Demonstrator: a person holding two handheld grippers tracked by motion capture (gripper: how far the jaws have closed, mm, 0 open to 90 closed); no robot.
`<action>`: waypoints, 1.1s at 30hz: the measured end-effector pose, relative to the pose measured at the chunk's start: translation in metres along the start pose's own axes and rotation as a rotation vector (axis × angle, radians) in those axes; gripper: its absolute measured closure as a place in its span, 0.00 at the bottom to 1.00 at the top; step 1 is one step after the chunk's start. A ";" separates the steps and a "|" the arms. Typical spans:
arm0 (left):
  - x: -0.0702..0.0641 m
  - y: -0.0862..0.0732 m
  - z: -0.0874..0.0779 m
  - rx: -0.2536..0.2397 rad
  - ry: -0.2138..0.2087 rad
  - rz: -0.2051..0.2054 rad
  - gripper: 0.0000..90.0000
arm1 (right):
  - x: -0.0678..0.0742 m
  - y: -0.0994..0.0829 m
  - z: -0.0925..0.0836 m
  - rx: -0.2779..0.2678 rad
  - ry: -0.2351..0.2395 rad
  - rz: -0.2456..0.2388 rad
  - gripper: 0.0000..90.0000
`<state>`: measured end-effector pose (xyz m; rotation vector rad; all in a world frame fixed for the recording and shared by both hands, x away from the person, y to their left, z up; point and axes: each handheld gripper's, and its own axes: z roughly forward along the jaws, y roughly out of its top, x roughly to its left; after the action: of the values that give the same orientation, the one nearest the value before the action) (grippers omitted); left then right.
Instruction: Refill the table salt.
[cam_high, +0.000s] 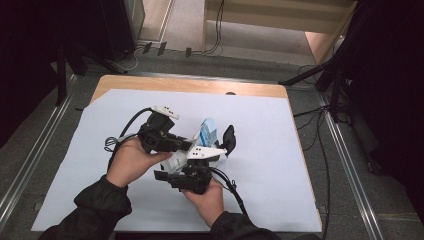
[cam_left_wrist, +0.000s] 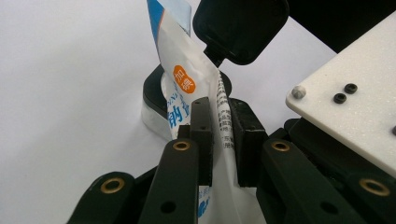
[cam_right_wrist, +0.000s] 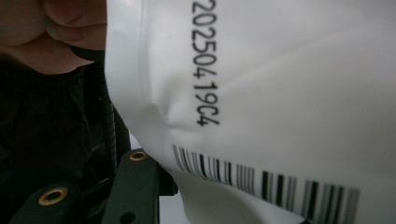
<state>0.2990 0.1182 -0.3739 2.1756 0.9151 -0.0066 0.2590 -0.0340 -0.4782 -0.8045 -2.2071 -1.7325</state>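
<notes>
Left gripper (cam_left_wrist: 217, 135) jaws clamp a white sachet (cam_left_wrist: 187, 93) over the counter (cam_high: 280, 150); right gripper (cam_high: 192, 175) jaws' state unclear, sachet against its camera.

Even overhead light falls on the white table cover (cam_high: 280, 165), while the room's sides sink into near black. Shadows under the hands are soft. The left gripper view is sharp at mid-distance. In the right gripper view the white packet (cam_right_wrist: 280, 93) sits close, slightly blurred and bright.
</notes>
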 end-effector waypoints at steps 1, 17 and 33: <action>0.000 0.000 0.000 0.000 -0.001 0.000 0.91 | 0.000 0.000 0.000 0.000 -0.002 -0.001 0.68; -0.001 0.000 -0.003 -0.001 -0.005 -0.004 0.94 | 0.001 -0.002 0.000 -0.012 0.008 -0.004 0.70; -0.001 0.000 -0.002 0.009 -0.010 -0.010 0.95 | 0.000 -0.006 0.001 -0.014 0.004 0.004 0.70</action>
<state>0.2974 0.1186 -0.3722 2.1777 0.9217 -0.0257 0.2556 -0.0336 -0.4833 -0.8077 -2.1922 -1.7476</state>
